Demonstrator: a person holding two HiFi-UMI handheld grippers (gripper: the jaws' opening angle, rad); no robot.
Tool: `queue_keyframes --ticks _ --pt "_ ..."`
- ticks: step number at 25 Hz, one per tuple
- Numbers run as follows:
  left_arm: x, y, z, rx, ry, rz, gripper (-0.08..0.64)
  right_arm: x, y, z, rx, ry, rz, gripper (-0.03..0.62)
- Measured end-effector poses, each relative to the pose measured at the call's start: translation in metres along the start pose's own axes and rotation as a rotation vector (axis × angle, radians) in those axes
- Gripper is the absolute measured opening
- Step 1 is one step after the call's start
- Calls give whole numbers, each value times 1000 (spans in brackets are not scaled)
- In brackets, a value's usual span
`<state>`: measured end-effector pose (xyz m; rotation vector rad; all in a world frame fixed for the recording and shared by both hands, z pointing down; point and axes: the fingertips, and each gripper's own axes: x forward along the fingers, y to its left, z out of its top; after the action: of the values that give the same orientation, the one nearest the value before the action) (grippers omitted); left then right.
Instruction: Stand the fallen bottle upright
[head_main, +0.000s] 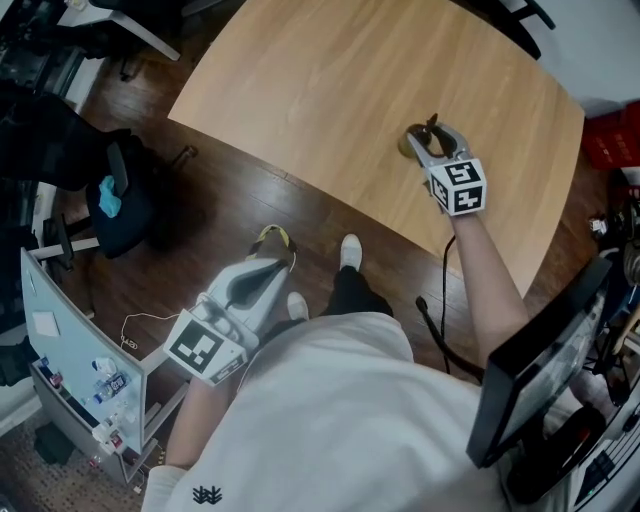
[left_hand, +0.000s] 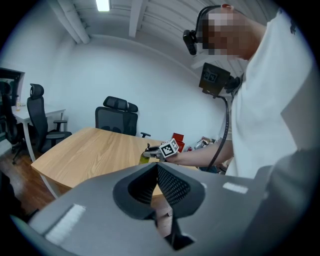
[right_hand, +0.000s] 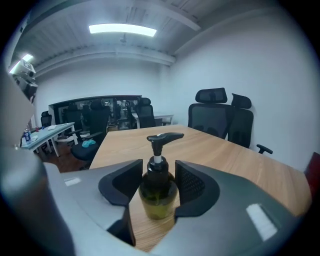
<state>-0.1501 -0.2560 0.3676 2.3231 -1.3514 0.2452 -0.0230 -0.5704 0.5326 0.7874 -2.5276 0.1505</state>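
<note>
A green pump bottle with a black pump head stands upright on the wooden table, near its front edge. My right gripper is open, with one jaw on each side of the bottle's shoulder. In the head view the right gripper hides most of the bottle. My left gripper hangs over the floor in front of the table, shut and empty. In the left gripper view its jaws meet, and the right gripper and the bottle show far off on the table.
Black office chairs stand behind the table. A dark chair with a teal cloth sits on the floor at left. A black monitor and red box are at right. A cable trails from the right arm.
</note>
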Motion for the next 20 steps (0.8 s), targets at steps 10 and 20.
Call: queue_keyframes --ticks 10,20 --pt "-71 -24 -33 144 -51 -95 0 -121 45 -44 177 12 -207 303" --pt "-207 -93 -127 228 -40 -320 0 -302 314 -79 309 -19 -222 318"
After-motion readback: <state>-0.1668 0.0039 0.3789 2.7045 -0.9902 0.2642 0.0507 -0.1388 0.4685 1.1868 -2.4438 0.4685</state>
